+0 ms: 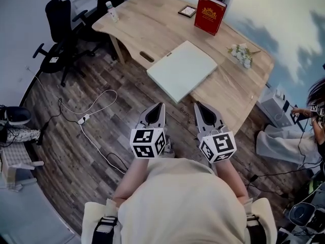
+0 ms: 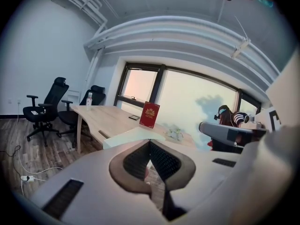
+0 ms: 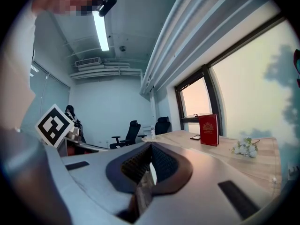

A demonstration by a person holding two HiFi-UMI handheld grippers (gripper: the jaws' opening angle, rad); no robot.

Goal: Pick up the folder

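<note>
Both forearms reach out from the chest side by side. The left gripper points toward 1 o'clock and the right gripper toward 11 o'clock, each with its jaws pressed together on nothing. The pale folder lies flat on the wooden desk, at 12 o'clock from the tips and apart from them. Its long axis runs from 8 to 2 o'clock, with the nearest corner at the desk's edge

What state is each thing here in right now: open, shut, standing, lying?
folder: closed, lying flat at the near edge of the desk, untouched.
red book: closed, standing upright.
bottle: upright.
flowers: lying on the desk.
left gripper: shut, empty.
right gripper: shut, empty.
</note>
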